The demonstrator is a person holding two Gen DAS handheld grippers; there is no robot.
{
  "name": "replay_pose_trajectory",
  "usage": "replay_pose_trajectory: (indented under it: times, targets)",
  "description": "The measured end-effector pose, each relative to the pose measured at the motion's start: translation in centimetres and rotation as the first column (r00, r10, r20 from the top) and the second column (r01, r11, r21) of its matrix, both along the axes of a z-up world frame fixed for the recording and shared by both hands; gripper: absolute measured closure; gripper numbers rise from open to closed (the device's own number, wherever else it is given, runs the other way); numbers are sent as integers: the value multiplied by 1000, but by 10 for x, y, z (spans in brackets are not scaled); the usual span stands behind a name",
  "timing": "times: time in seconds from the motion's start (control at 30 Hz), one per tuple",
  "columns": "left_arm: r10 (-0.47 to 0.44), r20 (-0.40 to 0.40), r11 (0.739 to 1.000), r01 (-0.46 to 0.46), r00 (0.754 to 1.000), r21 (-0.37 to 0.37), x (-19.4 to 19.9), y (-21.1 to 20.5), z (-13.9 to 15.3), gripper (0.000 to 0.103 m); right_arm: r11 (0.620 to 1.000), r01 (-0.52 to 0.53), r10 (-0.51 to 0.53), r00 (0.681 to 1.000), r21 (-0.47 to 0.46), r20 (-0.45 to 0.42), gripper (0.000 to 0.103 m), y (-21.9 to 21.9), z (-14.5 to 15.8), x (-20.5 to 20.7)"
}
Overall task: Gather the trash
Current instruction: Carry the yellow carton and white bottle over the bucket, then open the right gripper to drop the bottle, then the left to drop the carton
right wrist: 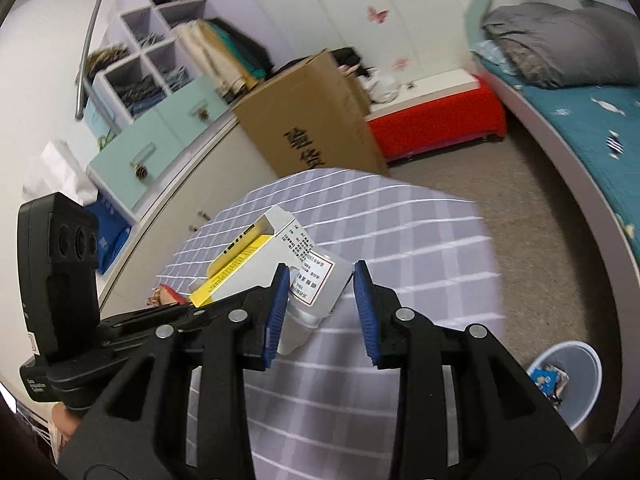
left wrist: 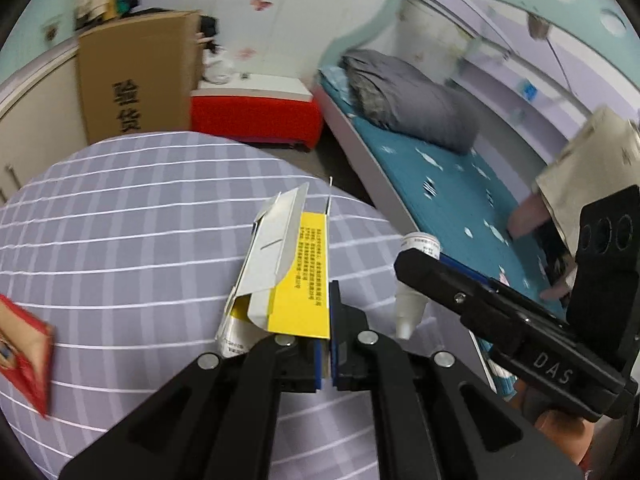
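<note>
We tilt our left gripper [left wrist: 331,354] down, clamped tight on the yellow carton [left wrist: 298,280]; at three o'clock, our right gripper [right wrist: 320,312], half-spread, pinches the small bottle [right wrist: 316,292].

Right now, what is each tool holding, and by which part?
Left tool: shut on the yellow carton, pinching its near end. Right tool: holds the small white bottle across its body, nozzle toward the camera.
</note>
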State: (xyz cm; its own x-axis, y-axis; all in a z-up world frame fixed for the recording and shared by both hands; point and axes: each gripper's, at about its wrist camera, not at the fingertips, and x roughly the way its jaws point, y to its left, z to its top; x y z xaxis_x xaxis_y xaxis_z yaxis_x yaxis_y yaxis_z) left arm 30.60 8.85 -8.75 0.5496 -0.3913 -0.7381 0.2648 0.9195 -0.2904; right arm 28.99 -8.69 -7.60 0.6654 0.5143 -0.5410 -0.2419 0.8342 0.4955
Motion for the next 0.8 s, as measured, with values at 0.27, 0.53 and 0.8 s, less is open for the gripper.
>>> replay_pose_trajectory:
  times: [0.27, 0.53, 0.8]
  targets:
    - [-128, 1, 991, 128, 992, 43, -21, -111, -1, 100, 992, 123, -123, 992, 43, 17, 70, -90, -8, -46]
    - [-281, 14, 944, 273, 960, 186, -53, -235, -30, 100, 957, 288, -288, 958, 27, 5, 70, -182, -38, -91]
    - [-367, -33, 895, 363, 930, 259, -62, -310, -78, 100, 913, 407, -404, 911, 22, -82, 70, -254, -92, -117]
